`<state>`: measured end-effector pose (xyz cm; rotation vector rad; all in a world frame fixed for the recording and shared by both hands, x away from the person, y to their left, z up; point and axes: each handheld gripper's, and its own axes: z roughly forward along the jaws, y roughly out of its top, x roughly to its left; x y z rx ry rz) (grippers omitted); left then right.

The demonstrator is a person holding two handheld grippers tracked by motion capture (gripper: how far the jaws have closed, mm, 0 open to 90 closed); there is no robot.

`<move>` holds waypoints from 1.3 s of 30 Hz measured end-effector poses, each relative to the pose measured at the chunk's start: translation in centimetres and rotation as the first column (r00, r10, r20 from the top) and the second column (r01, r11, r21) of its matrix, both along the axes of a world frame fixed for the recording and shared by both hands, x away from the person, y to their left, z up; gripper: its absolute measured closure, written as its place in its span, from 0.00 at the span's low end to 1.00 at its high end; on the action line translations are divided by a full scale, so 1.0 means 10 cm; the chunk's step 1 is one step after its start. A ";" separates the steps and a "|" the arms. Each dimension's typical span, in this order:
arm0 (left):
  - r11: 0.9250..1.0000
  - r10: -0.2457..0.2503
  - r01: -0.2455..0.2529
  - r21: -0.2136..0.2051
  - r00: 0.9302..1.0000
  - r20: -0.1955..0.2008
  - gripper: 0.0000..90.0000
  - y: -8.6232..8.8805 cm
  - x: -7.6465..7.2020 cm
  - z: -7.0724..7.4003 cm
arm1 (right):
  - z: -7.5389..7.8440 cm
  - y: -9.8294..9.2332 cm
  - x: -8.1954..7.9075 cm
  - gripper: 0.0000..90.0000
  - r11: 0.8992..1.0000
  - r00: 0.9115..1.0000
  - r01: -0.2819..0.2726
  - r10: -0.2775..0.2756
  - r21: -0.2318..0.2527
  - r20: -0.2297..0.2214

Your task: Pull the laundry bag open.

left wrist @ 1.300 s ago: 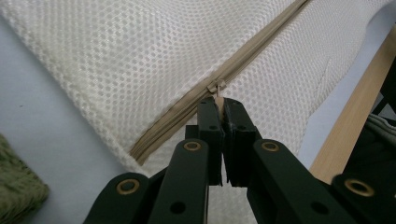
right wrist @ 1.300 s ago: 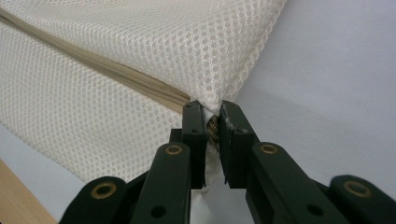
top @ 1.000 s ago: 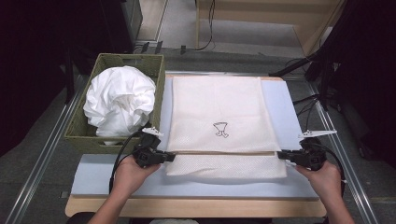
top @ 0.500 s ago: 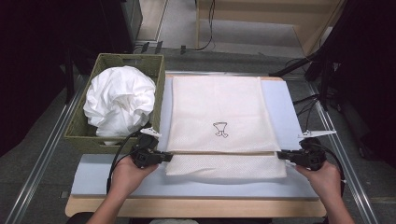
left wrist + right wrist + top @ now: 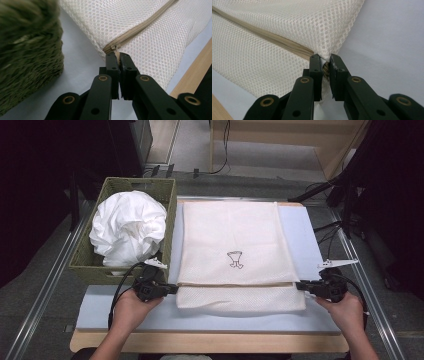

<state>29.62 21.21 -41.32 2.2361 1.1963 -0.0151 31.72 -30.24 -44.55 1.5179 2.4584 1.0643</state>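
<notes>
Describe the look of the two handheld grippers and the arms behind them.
Both the left gripper and right gripper are black, each topped by a pale three-cornered plate, with a black cable trailing back. Their fingers are flat black bars on arms with brass-coloured pivot rivets. Both forearms are bare, unsleeved.

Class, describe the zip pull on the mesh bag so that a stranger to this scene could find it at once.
Start at the green woven basket on the table's left, then move right to the cream mesh bag. At the bag's corner nearest the basket, its tan zip ends in the zip pull, pinched between the left tongs.
</notes>
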 end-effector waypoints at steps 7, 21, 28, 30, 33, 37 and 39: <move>1.000 -0.006 0.006 0.007 1.000 -0.022 0.97 -0.01 0.02 -0.07 | -0.05 0.01 0.01 0.90 1.000 1.000 -0.017 0.017 -0.013 -0.003; 0.999 -0.014 0.013 -0.045 1.000 -0.004 0.80 0.06 0.01 -0.03 | 0.02 0.03 -0.03 0.61 0.998 0.990 -0.060 0.058 0.011 0.129; 0.995 -0.047 0.052 -0.082 0.997 0.052 0.63 0.05 0.00 0.03 | 0.08 0.12 -0.05 0.51 0.997 0.985 -0.077 0.073 0.018 0.158; 0.992 -0.058 0.066 -0.104 0.995 0.075 0.57 0.06 -0.01 0.05 | 0.09 0.16 -0.05 0.49 0.996 0.984 -0.082 0.077 0.022 0.162; 0.990 -0.071 0.080 -0.112 0.994 0.085 0.53 0.05 -0.03 0.06 | 0.12 0.21 -0.06 0.47 0.995 0.980 -0.093 0.088 0.020 0.177; 0.990 -0.076 0.086 -0.113 0.993 0.093 0.50 0.05 -0.06 0.06 | 0.16 0.30 -0.05 0.46 0.994 0.979 -0.102 0.095 0.031 0.183; 0.990 -0.068 0.079 -0.118 0.993 0.092 0.49 0.06 -0.07 0.06 | 0.18 0.35 -0.05 0.46 0.993 0.976 -0.117 0.109 0.032 0.189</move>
